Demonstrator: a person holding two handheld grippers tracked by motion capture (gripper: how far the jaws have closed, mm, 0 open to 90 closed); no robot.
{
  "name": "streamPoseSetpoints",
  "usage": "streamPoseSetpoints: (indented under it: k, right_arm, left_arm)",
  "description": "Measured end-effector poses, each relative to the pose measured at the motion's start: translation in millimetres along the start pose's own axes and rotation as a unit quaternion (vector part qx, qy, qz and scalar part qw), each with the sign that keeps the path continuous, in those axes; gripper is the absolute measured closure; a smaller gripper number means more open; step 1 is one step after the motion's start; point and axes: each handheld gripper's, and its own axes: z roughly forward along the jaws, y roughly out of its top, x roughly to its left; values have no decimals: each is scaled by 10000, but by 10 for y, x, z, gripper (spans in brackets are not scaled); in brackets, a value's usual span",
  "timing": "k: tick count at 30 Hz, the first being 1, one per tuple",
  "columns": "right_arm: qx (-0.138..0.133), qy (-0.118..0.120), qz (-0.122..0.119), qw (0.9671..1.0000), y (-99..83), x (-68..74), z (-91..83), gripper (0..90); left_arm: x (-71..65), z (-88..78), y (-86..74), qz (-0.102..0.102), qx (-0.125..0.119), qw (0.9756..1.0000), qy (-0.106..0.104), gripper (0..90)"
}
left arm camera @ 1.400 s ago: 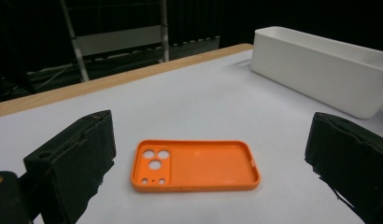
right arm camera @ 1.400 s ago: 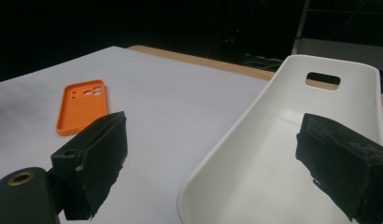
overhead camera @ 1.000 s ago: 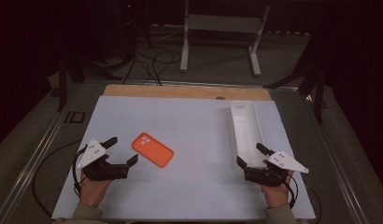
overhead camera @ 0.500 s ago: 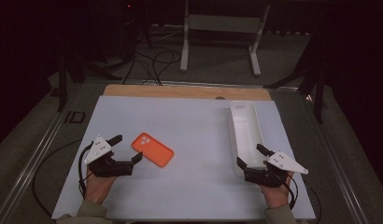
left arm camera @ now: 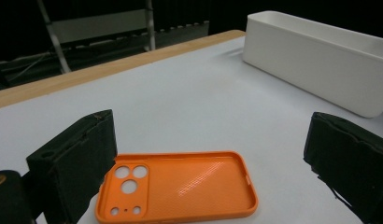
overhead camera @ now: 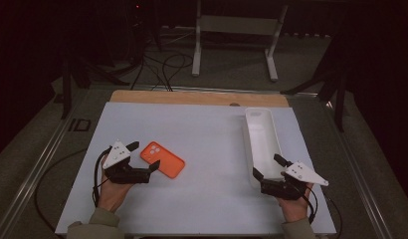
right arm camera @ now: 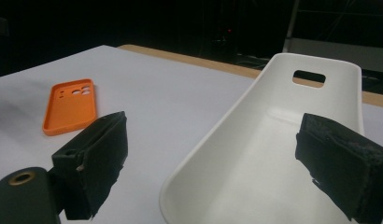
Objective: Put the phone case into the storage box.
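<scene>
Orange phone case [overhead camera: 162, 159] lies left of centre between the spread left tongs [overhead camera: 142, 160]; right tongs [overhead camera: 265, 167] released at the white tray [overhead camera: 261, 134].

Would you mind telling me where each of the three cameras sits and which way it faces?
High view: above the person's side, looking forward and down on the table; both hands, left gripper and right gripper show.
Left gripper view: rides the left gripper, facing the orange phone case between its open jaws.
Right gripper view: rides the right gripper, looking along the white tray past its open jaws.
Shared: all show case and tray.
</scene>
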Motion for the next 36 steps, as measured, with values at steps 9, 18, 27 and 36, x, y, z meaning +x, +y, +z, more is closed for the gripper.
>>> streamPoseSetpoints:
  k: [9, 18, 27, 36]
  right_arm:
    - [19, -15, 26, 10000, -7, -3, 2, 93]
    - [-12, -21, 46, 10000, -1, -7, -8, 93]
    - [-12, -8, 41, 10000, 0, -7, -7, 93]
    - [2, -6, 42, 10000, -3, -8, -7, 93]
  left_arm:
    - [-4, 160, -3, 38, 206, 9998, -25, 39]
    - [-28, 296, -27, 49, 405, 9991, -66, 50]
    - [-67, 401, -58, 40, 686, 9976, 87, 158]
    - [-60, 493, -102, -55, 1068, 9942, -68, 485]
